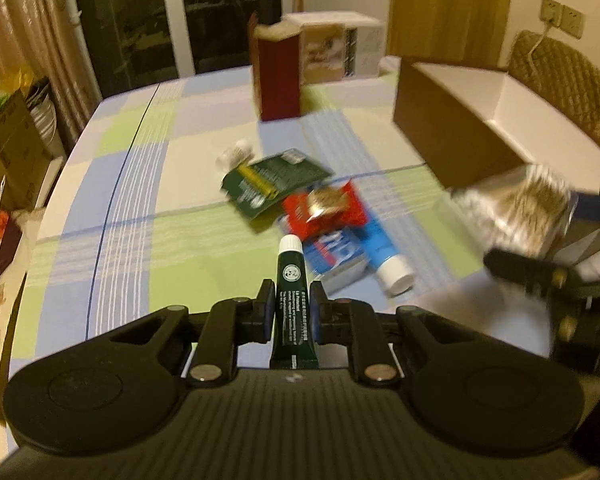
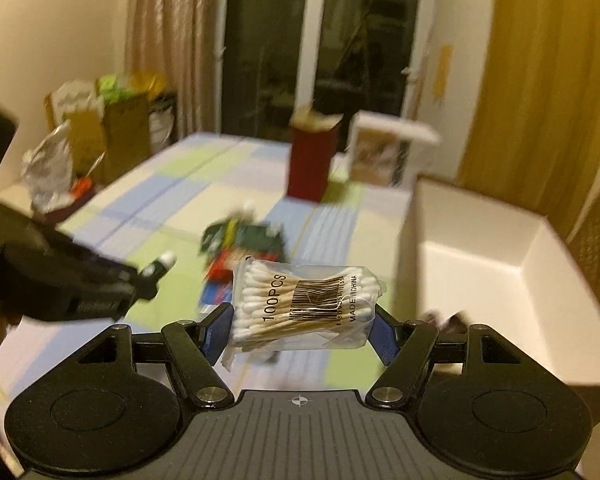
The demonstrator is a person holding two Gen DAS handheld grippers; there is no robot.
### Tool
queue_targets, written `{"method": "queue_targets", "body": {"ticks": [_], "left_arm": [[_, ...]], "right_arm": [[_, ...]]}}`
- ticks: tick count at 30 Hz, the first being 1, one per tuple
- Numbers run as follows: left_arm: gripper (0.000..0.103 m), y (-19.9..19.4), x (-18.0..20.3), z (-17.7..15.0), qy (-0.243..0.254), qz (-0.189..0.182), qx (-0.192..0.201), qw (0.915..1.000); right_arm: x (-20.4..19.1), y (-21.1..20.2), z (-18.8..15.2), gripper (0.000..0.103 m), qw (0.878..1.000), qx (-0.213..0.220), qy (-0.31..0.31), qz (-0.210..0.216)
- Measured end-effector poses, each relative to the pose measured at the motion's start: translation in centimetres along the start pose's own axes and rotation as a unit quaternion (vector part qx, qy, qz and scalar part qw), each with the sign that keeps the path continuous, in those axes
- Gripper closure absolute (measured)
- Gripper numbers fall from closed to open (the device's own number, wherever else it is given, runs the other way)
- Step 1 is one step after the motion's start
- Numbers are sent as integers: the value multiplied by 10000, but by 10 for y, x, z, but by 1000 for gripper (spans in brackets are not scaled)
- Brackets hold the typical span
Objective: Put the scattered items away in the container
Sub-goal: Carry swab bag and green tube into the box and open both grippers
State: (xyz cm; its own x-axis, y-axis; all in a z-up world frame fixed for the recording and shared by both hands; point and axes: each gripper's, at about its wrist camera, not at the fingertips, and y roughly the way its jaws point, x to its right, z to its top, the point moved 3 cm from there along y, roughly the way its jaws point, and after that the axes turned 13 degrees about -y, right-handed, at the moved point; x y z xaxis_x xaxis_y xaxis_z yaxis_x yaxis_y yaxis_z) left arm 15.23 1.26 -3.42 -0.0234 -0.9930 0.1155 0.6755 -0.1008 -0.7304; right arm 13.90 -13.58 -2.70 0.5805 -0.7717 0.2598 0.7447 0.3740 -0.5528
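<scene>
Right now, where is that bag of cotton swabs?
The bag of cotton swabs is held in the right tool, above the table just left of the open box.

I see table w/ checked cloth (image 1: pixel 140 208): open box (image 1: pixel 460 128), red carton (image 1: pixel 278 76), green packet (image 1: pixel 272 184), red sachet (image 1: pixel 328 208), blue tube (image 1: pixel 384 256).

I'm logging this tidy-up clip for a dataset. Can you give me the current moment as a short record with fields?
left gripper: shut on the dark green tube with a white cap
right gripper: shut on the clear plastic bag of cotton swabs
container: open cardboard box with white inside, right of the pile, nothing visible inside
left on table: dark green flat packet, red snack wrapper, blue tube with white cap
surface: checked pastel tablecloth
</scene>
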Motion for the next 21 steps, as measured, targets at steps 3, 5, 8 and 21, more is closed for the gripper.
{"method": "queue_targets", "body": {"ticks": [3, 5, 8, 21], "left_arm": [[89, -12, 22, 13, 156, -185, 150, 9996], [89, -19, 42, 25, 259, -366, 268, 9986], [89, -26, 78, 39, 472, -652, 406, 9959], [89, -2, 207, 61, 1311, -1559, 387, 9783]], "right_arm": [[32, -14, 5, 31, 9991, 149, 216, -334], [57, -20, 5, 31, 9974, 169, 409, -569], [96, -23, -3, 31, 9930, 78, 720, -935], [181, -12, -50, 30, 9716, -462, 1780, -1486]]}}
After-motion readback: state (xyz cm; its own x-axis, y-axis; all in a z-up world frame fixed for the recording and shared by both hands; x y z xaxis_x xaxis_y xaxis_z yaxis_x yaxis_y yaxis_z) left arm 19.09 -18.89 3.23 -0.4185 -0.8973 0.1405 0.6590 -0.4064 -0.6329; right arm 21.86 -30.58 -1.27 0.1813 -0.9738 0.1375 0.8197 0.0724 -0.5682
